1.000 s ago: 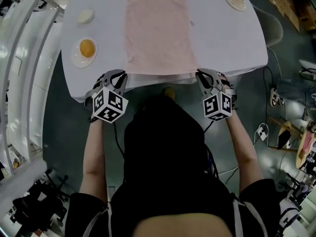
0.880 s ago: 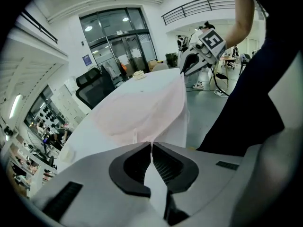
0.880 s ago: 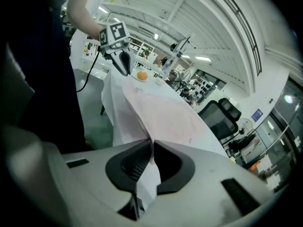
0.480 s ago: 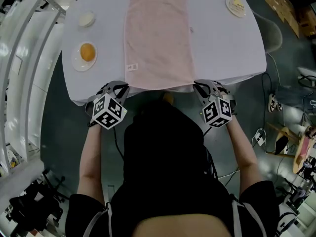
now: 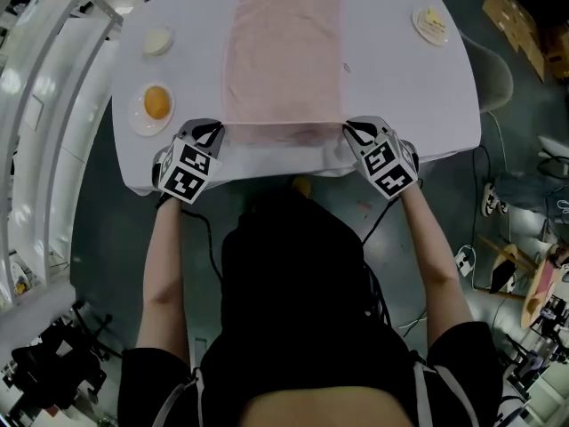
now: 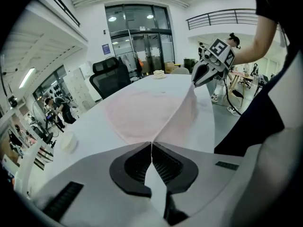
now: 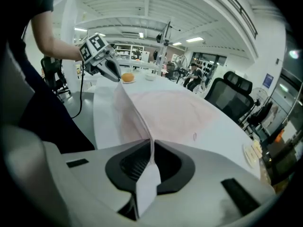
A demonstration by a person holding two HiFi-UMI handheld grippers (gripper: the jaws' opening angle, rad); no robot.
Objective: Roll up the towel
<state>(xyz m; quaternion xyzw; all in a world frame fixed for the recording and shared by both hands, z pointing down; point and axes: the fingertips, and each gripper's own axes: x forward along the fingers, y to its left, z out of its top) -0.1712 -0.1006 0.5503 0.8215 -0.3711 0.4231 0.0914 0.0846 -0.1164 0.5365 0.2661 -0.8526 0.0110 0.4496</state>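
The left gripper (image 6: 151, 148) has its jaws closed flat on one near corner of the towel (image 5: 283, 52), with a tab of pale cloth protruding behind the pads. The right gripper (image 7: 152, 151) has its jaws closed in the same manner on the other near corner, and a similar tab hangs out behind them. Each gripper view shows the cloth leaving the jaws as a raised sheet and running in a taut line to the tip of the opposite gripper. The head view does not resolve this grip and shows only the two marker cubes at the near corners. The head view alone shows the full layout. The towel lies lengthwise down the middle of the white table (image 5: 400, 87), and its far end reaches the far edge. Its near edge is lifted off the surface and turned toward the far side, so that a darker band spans the gap between the grippers. The towel is pale pink, with a fine nap. The flat portion is smooth, and the lifted portion slopes down to the table without creases. A plate (image 5: 153, 105) holding an orange item lies to the left of the towel, with a small dish (image 5: 157, 41) beyond it. A second plate (image 5: 431, 23) lies at the far right. The left gripper view adds a black office chair (image 6: 110, 74) beside the table.
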